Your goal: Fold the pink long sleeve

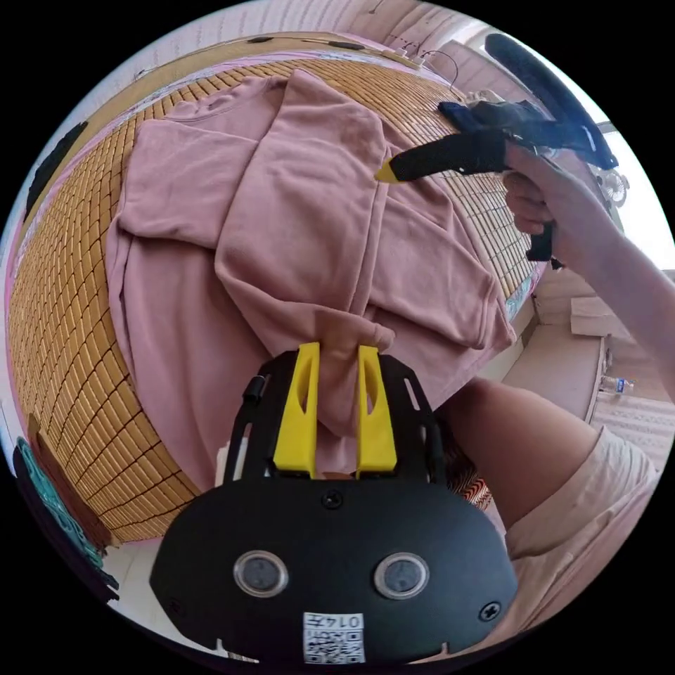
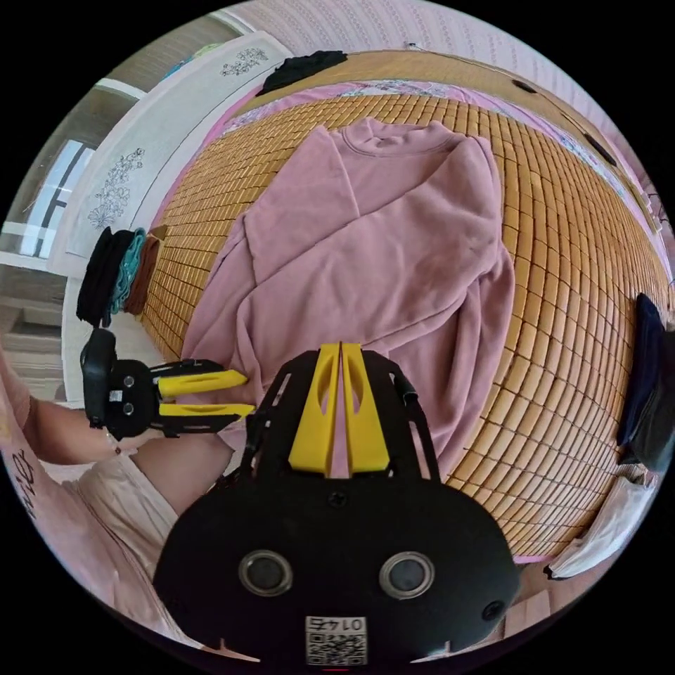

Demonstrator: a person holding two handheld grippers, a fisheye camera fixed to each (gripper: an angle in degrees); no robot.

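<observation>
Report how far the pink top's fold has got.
Done: the top lies on the mat with both sleeves folded across the body. In hand: the left gripper holds a bunch of cloth at the near edge; the right gripper is shut, nothing visibly gripped. Left: folding the body.

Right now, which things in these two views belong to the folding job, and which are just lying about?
Job in hand:
- pink long sleeve, sleeves folded across its body on the bamboo mat
- left gripper, shut on a bunched sleeve end
- right gripper, jaws together

Lying about:
- stack of dark and teal clothes
- black garment
- dark garment
</observation>
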